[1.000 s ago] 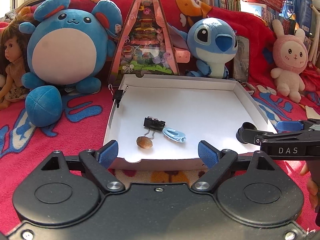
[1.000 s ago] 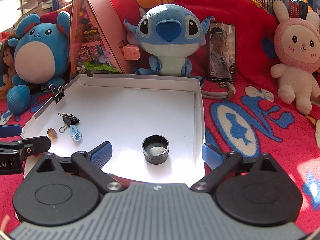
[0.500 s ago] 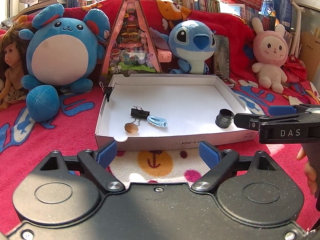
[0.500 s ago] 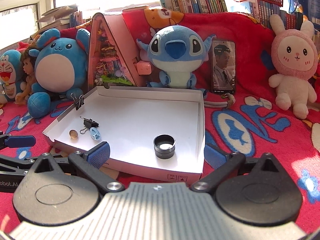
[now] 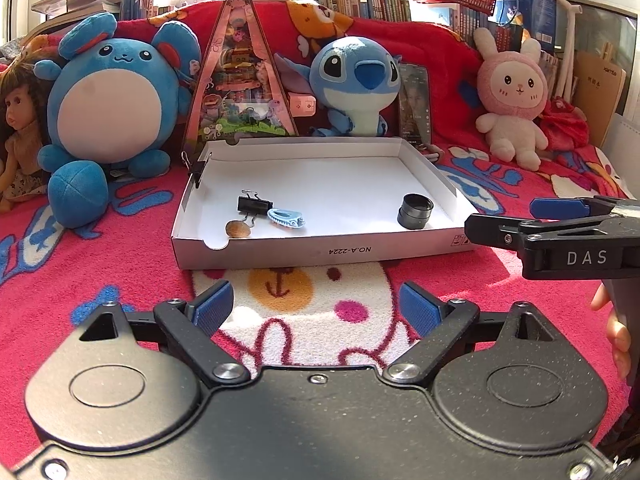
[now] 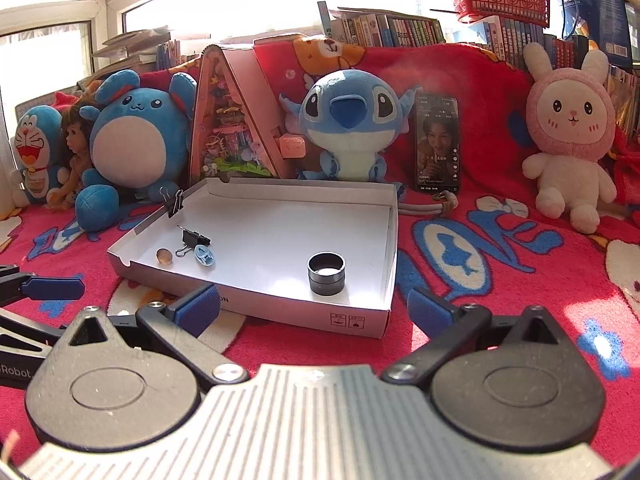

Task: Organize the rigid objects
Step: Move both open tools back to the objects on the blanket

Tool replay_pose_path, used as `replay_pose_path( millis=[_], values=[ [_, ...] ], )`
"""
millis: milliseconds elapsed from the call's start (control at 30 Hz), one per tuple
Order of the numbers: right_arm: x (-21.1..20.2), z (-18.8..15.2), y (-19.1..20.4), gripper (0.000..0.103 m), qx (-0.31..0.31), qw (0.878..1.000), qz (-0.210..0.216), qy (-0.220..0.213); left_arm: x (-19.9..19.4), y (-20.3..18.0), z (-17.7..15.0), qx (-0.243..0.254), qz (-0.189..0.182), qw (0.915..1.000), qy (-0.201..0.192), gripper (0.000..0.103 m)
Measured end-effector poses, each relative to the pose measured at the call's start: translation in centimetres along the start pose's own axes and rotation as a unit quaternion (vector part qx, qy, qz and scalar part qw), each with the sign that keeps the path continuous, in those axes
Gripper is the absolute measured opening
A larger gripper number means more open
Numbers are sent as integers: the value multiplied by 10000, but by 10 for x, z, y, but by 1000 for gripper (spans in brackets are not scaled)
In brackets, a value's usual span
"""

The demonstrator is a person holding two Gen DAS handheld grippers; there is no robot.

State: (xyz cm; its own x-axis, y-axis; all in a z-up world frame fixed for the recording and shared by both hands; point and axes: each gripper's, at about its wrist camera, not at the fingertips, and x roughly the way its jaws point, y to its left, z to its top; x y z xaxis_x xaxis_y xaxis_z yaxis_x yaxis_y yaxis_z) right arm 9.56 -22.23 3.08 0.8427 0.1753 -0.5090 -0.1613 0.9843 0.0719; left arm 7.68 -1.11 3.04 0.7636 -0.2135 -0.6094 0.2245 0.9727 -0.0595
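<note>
A shallow white cardboard tray lies on the red blanket. In it are a black binder clip, a light blue hair clip, a brown nut and a black cylindrical ring. Another binder clip grips the tray's left wall. My left gripper is open and empty, in front of the tray. My right gripper is open and empty, at the tray's near right corner.
Plush toys stand behind the tray: a round blue one, a blue Stitch and a pink rabbit. A pink triangular toy house, a phone and a doll stand there too. Bookshelves line the back.
Both grippers have pulled back and away from the tray, which now lies farther off. The objects in the tray have not moved.
</note>
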Motion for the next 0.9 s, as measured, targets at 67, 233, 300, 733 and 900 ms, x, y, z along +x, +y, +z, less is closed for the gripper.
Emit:
replay_pose_path(
  millis=[67, 233, 300, 733, 900],
  values=[
    [-5, -3, 0, 103, -21, 10000, 5, -45, -2, -1, -3, 12, -5, 10000, -5, 90],
    [-14, -14, 0, 103, -132, 9998, -8, -162, -8, -4, -13, -15, 0, 10000, -25, 90],
    [-16, -19, 0, 103, -209, 9996, -41, -195, -9, -5, -17, 2, -19, 10000, -8, 90],
    [-32, -50, 9, 103, -441, 9986, 94, -277, -24, -17, -48, 293, -14, 9996, -23, 90],
    [-40, -61, 14, 103, -593, 9976, 143, -322, -31, -24, -61, 524, -65, 9986, 4, 90]
  ],
)
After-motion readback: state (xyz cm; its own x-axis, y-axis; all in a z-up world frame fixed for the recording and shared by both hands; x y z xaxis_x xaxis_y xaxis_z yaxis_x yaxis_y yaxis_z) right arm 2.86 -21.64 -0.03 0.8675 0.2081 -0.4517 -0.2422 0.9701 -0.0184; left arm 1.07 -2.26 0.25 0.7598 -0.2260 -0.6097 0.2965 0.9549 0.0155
